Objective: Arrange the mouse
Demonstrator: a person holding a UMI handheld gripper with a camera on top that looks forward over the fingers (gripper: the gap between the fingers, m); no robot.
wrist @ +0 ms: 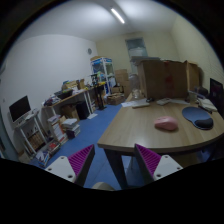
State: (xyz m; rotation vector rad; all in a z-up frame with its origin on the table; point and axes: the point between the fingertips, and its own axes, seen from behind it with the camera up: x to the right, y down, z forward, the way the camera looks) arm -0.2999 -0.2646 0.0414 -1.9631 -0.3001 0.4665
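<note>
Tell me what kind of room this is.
Most likely an office or lab: a wooden table holds a pink mouse beside a mouse pad, with a cluttered computer desk beyond. The open claw holds nothing.

Pink mouse [166, 125], dark blue mousepad [198, 118], wooden table [135, 128].

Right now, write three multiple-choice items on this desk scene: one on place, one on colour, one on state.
1. Where is the mouse?
A. on the wooden table, left of the mouse pad
B. on the floor
C. between the fingers

2. What colour is the mouse?
A. green
B. pink
C. white

3. How does the tool stand?
A. shut on the mouse
B. open, holding nothing
C. shut on the pad

Key: 1 A, it lies on the tabletop beside the dark round pad. 2 B, its shell is pink. 3 B, the fingers stand apart, short of the table.
</note>
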